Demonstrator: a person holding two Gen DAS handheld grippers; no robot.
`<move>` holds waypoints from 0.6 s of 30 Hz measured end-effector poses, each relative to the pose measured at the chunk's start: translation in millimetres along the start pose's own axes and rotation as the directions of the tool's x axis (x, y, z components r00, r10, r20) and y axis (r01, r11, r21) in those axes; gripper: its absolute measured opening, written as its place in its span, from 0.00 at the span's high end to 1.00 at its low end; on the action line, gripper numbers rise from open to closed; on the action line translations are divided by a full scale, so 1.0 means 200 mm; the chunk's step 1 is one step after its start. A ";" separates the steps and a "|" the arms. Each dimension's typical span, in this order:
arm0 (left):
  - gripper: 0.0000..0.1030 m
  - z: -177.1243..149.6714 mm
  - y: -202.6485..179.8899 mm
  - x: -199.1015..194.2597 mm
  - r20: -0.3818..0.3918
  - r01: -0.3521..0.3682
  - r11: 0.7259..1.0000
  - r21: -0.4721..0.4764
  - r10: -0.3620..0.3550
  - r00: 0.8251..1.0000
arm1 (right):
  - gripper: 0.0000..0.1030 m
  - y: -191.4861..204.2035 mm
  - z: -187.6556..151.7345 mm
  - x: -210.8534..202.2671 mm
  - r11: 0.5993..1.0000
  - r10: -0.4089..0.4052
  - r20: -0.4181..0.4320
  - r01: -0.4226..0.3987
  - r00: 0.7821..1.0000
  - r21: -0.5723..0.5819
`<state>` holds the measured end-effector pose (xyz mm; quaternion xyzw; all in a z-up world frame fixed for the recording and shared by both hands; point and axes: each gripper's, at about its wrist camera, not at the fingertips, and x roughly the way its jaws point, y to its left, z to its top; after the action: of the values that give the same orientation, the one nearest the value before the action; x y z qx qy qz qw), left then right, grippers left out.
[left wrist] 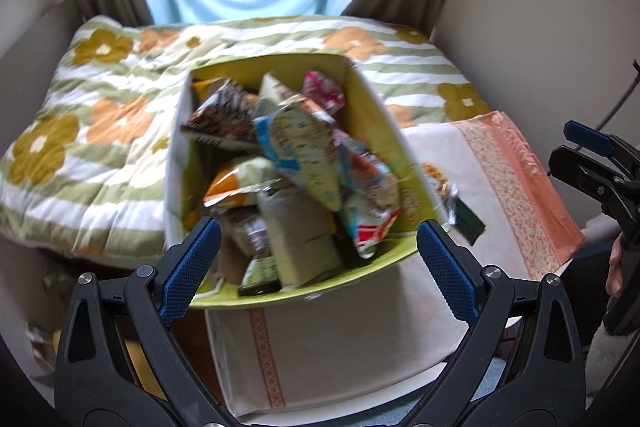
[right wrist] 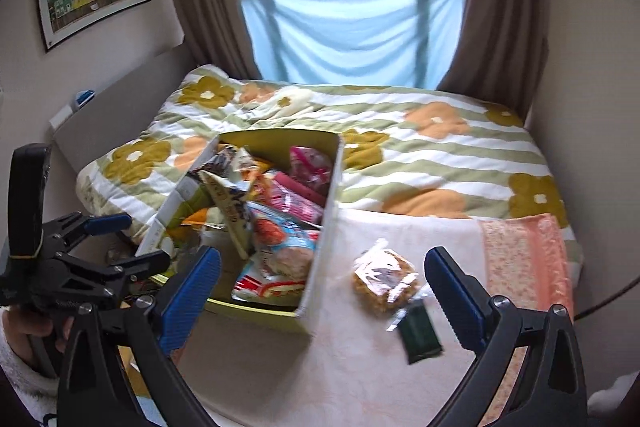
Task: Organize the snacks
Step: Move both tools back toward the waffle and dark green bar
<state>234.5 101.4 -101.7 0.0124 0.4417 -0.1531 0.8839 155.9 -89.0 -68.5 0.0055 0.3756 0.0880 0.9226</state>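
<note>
The snack-filled green box (right wrist: pixel 320 227) is taking up the near left of the towel (right wrist: pixel 380 367), its tall walls barring a sideways approach and leaving only the top open. Right of it, a clear snack packet (right wrist: pixel 384 279) is lying on otherwise bare cloth. The flowered quilt (right wrist: pixel 440 155) beyond is lying unobstructed.

Both grippers tilt downward with fingers spread wide and empty: the left gripper (left wrist: pixel 318 267) over the snack box (left wrist: pixel 400 147), the right gripper (right wrist: pixel 322 287) just right of it.
</note>
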 end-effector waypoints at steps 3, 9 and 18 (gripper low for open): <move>0.05 0.01 -0.07 0.01 -0.001 0.018 1.000 0.007 -0.017 1.000 | 0.01 -0.10 -0.03 -0.04 0.998 -0.062 0.006 0.062 0.998 0.003; 0.05 0.07 -0.27 0.09 -0.013 0.018 1.000 0.010 -0.018 1.000 | 0.01 -0.36 -0.08 -0.04 0.995 -0.100 -0.019 0.100 0.995 0.015; 0.05 0.19 -0.66 0.31 -0.069 0.019 1.000 0.016 -0.018 0.997 | 0.01 -0.69 -0.22 0.09 0.999 -0.042 -0.169 0.039 0.985 -0.024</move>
<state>261.8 -45.7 -112.0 0.0210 0.4706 -0.1646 0.8666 159.0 -223.4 -123.0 -0.0190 0.4519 0.0732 0.8889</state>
